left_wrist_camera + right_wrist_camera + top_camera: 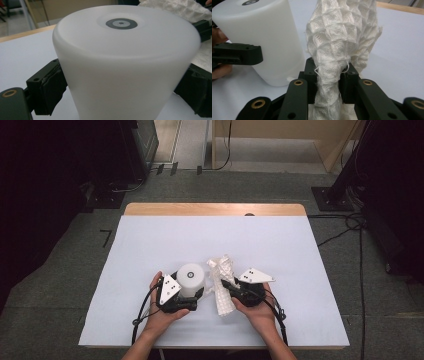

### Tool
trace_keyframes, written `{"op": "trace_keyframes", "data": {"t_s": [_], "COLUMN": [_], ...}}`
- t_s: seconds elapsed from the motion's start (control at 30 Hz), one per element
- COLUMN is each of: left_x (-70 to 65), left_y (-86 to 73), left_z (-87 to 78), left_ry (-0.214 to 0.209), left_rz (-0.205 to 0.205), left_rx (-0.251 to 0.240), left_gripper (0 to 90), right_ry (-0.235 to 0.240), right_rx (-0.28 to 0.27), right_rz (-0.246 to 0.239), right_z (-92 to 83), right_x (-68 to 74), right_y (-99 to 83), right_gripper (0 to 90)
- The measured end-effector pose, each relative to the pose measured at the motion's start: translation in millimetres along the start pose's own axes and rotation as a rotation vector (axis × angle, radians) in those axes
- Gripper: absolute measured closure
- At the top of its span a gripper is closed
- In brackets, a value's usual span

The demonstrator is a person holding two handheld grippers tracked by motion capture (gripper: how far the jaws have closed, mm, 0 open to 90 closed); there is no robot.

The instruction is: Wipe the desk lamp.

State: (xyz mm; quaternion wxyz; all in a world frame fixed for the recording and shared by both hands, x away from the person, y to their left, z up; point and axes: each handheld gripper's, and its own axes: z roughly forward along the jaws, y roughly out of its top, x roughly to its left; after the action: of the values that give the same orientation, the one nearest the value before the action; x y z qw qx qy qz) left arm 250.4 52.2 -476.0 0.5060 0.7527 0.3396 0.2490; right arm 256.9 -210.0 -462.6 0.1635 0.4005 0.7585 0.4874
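Observation:
A white plastic cylinder [190, 279] with a grey disc on top stands upright on the white table sheet [150, 245]. My left gripper [187, 295] is shut on the cylinder [125, 62], its black pads pressed to both sides. A bunched white waffle-weave cloth [221, 282] lies just right of the cylinder. My right gripper [227, 287] is shut on the cloth [339, 40], which is squeezed between the two black jaws and stands up above them. In the right gripper view the cylinder [269, 40] sits close on the left, with one left jaw against it.
The sheet covers a wooden table whose far edge [215, 209] shows bare. Grey carpet floor [60, 270] surrounds it, with cables [350, 225] at the right and dark stands at both back corners.

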Motion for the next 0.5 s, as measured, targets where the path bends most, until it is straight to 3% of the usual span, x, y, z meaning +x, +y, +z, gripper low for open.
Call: {"op": "trace_keyframes", "data": {"t_s": [0.17,0.3,0.4,0.5], "left_x": [-23.6,-33.7,-28.7,-24.4], "left_y": [3.0,3.4,2.6,2.0], "left_z": [0.6,9.0,13.1,11.8], "left_ry": [0.174,0.263,0.235,0.196], "left_rz": [-0.025,-0.008,-0.048,-0.047], "left_rx": [0.022,0.041,0.066,0.058], "left_gripper": [5.8,5.1,6.3,7.3], "right_ry": [-0.008,-0.005,-0.003,-0.001], "right_rx": [-0.006,0.003,0.011,0.013], "right_rz": [0.011,0.001,-0.002,-0.006], "right_z": [-1.7,1.6,3.9,5.5], "right_x": [-1.6,-0.3,1.1,2.2], "right_y": [-0.1,-1.4,-2.5,-3.3], "right_gripper": [71.4,71.3,71.2,71.3]}}
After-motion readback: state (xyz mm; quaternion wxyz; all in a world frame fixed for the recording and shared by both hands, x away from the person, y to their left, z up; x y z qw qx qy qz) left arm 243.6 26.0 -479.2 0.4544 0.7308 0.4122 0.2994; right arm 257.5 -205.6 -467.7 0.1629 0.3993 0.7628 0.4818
